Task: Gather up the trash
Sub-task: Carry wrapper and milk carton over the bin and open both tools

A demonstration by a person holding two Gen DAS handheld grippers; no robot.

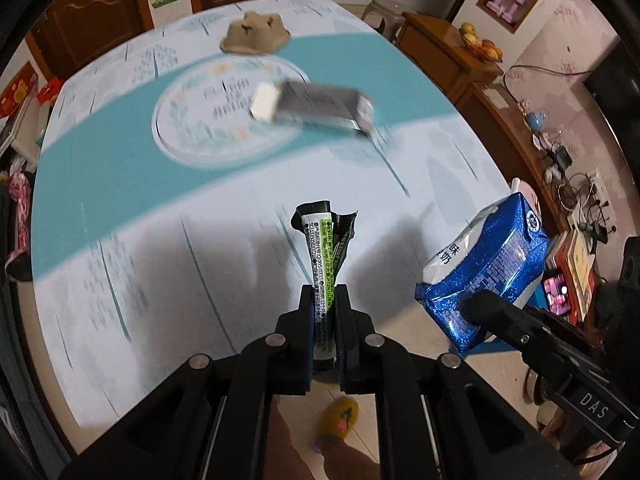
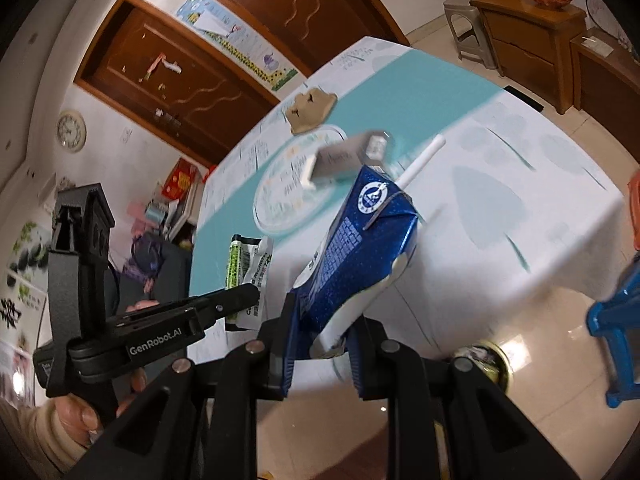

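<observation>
My left gripper (image 1: 324, 292) is shut on a black, white and green snack wrapper (image 1: 325, 248), held above the table's near edge. The wrapper also shows in the right wrist view (image 2: 250, 276). My right gripper (image 2: 322, 312) is shut on a crushed blue milk carton (image 2: 360, 248) with a white straw (image 2: 422, 160). The carton also shows at the right of the left wrist view (image 1: 488, 268). A grey box (image 1: 320, 106) lies on the table's round pattern, also in the right wrist view (image 2: 348, 156). A brown paper tray (image 1: 256, 34) sits at the far side, also in the right wrist view (image 2: 312, 110).
The table (image 1: 120, 184) has a white and teal cloth. A blue plastic stool (image 2: 616, 320) and a round can (image 2: 488, 364) stand on the tiled floor at the right. Wooden cabinets (image 2: 528, 36) and a grey stool (image 2: 464, 24) stand beyond the table.
</observation>
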